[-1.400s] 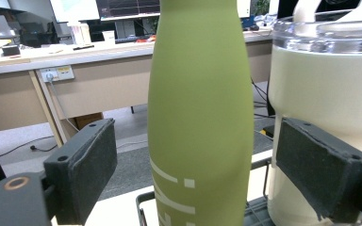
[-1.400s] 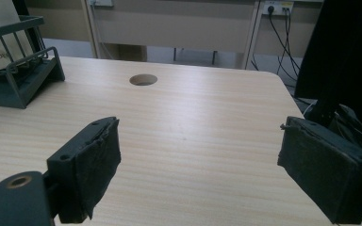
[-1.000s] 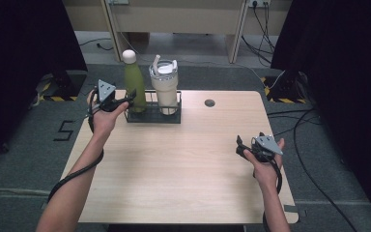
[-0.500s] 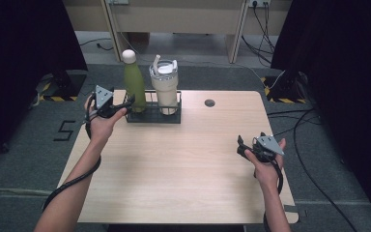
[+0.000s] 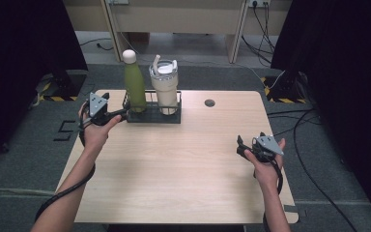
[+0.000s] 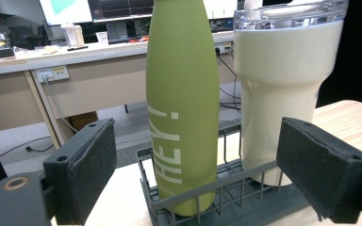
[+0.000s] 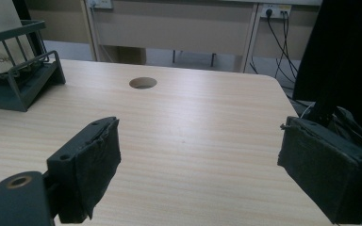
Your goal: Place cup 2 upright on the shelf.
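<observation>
Left gripper (image 5: 118, 115) is shifting slightly along the table edge toward the dark wire rack (image 5: 152, 115) since the previous frames; its jaws are standing apart, gripping nothing. Matte green metal bottle (image 6: 181, 101) is standing upright in the rack beside the cream lidded tumbler (image 6: 283, 89). Right gripper (image 5: 241, 147) is resting unmoved over the wooden table (image 5: 183, 164), jaws apart.

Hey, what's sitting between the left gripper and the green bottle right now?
Only the near rim of the wire rack; in the left gripper view the left gripper has open jaws with nothing else before the green bottle.
</observation>
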{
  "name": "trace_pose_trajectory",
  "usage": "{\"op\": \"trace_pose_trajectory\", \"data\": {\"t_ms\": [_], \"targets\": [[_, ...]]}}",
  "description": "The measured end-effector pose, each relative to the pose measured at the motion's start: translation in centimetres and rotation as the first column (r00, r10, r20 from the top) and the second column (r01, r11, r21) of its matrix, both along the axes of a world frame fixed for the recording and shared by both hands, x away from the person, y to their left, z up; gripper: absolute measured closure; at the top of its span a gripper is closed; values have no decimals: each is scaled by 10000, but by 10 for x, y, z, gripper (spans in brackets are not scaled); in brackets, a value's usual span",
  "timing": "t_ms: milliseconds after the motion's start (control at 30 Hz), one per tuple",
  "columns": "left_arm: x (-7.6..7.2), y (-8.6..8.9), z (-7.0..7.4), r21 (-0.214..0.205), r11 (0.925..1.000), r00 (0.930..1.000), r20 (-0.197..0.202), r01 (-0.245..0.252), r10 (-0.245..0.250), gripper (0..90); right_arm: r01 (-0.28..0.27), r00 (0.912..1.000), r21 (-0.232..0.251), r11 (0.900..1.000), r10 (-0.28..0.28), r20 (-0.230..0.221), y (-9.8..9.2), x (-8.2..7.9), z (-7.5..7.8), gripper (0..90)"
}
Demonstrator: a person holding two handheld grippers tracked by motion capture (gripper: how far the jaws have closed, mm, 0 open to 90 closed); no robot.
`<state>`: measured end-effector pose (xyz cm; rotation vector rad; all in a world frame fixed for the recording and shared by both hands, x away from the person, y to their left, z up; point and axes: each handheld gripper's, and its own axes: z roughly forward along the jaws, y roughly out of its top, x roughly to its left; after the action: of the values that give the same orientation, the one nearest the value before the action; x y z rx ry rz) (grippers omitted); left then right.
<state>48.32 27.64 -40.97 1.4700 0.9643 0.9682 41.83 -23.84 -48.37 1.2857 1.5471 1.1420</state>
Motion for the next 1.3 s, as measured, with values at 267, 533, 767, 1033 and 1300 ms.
{"op": "trace_pose_trajectory", "data": {"t_ms": [267,533,767,1033,1300], "targets": [[-11,4,-2,-17,10000,10000,43,70,-70,122,26,10000,-23,10000,-26,-16,-1,0,0,131],[-22,8,-6,-84,9999,10000,-13,66,-66,122,6,10000,-42,10000,-6,-34,0,0,0,131],[-32,9,-9,-44,9999,9999,-26,167,-168,121,26,10000,-33,10000,-26,-33,0,-1,0,131],[-47,15,-15,-109,9999,9999,-52,133,-133,122,36,10000,-51,10000,-36,-45,-1,-1,0,131],[-65,20,-27,-198,9997,9998,-143,109,-112,123,28,10000,-47,10000,-28,-47,-1,-1,0,132]]}}
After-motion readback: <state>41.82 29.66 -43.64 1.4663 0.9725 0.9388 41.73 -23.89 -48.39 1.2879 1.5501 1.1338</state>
